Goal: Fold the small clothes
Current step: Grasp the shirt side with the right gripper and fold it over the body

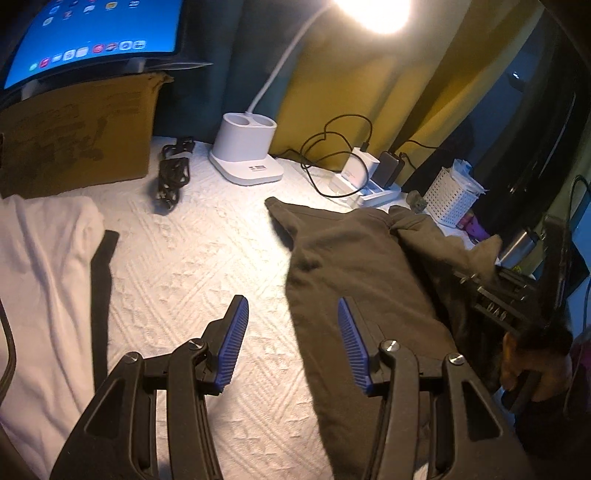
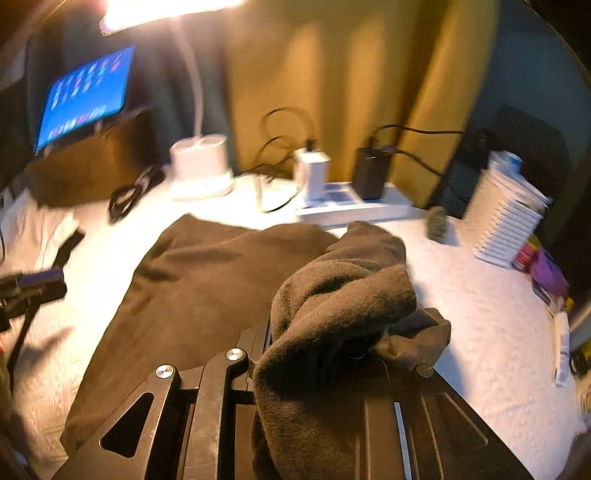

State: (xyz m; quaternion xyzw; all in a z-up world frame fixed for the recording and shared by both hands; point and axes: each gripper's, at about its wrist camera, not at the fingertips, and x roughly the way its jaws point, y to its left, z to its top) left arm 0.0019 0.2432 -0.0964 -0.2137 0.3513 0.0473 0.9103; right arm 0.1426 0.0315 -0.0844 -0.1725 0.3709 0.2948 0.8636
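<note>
Left fingers (image 1: 291, 314) apart (right clamped)

left claw (image 1: 291, 325) hovers agape, empty, at the brown garment's (image 1: 354, 266) edge.

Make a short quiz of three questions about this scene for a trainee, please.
1. True or false: the left gripper holds the dark garment.
2. What does the right gripper hold? A) the white cloth B) the dark garment C) a cable
3. Fill in: the tablet stands on a ____ box.

Key: 1 false, its jaws are open and empty. 2 B, the fabric is bunched over its jaws. 3 cardboard.
</note>
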